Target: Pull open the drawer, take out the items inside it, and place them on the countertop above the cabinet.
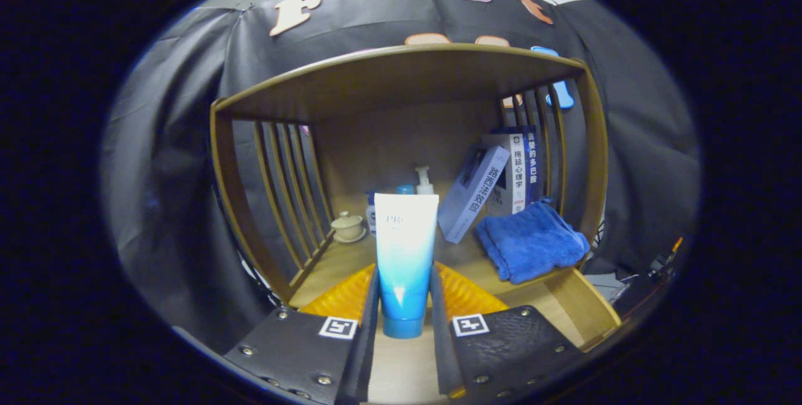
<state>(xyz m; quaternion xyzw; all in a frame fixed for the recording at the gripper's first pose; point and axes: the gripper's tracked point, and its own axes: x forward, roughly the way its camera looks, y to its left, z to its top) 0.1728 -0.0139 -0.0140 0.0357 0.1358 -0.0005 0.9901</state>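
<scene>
Gripping the upright blue-and-white tube (405, 254), the claw (405, 314) presses both fingers against its sides.

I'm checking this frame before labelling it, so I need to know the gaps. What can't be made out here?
- Pump bottle, gripper view: its body is hidden behind the blue-white tube held in the gripper.
- Drawer: whether it is open cannot be told; the fingers cover the foreground.
- Upright books: partly covered by the leaning book.
- Small lidded cup: too small for detail.
</scene>
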